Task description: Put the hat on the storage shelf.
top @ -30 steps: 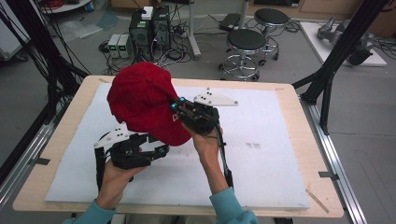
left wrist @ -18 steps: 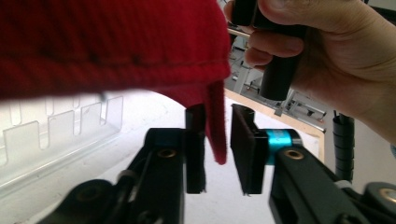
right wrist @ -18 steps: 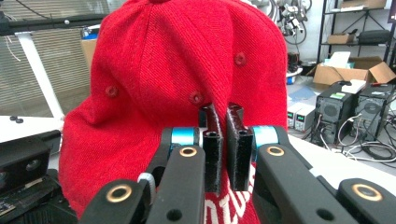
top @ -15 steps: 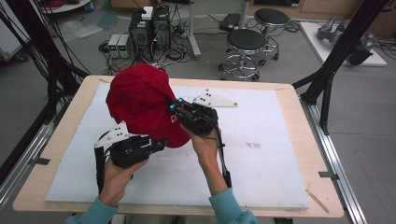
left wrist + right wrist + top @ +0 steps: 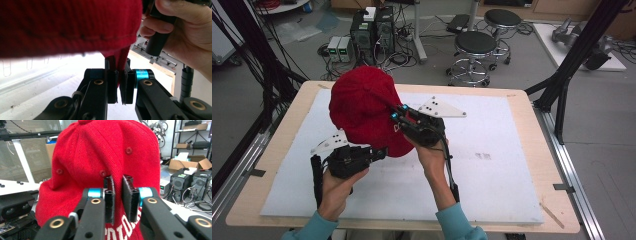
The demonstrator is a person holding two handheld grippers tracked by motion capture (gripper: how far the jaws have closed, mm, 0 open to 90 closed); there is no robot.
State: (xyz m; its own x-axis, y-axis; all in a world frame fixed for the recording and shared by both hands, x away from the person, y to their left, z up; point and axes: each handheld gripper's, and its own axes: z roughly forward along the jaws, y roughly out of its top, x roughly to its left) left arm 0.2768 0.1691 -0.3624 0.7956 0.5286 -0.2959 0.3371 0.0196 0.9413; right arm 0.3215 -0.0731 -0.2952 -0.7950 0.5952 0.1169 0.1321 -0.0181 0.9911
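Currently: hand-off of a held cap, catalogued with risks.
Item: red baseball cap (image 5: 362, 107), wool-like fabric, eyelets on the crown, white embroidered lettering low on one panel; held off the white mat (image 5: 492, 165), upper left of centre in the high view.
Left gripper (image 5: 119, 86): jaws have just been closing and now pinch a hanging fold of the cap's lower edge, lower centre of the left gripper view.
Right gripper (image 5: 118, 195): jaws have just been opening; a narrow gap stands between the pads, the cap's back panel right behind them, no fabric clearly pressed.
Support: the cap's weight appears to hang mostly from the left pinch.
Risk, slip: the pinch takes only a thin strip of fabric; a tug could pull it free and drop the cap onto the mat.
Risk, snag: the right pads sit against the cloth; drawing back carelessly could drag the panel and twist the cap.
Risk, sag: the soft crown may fold over the left gripper and hide the grip point.
Table (image 5: 532, 107): wooden edge, well apart from the cap.
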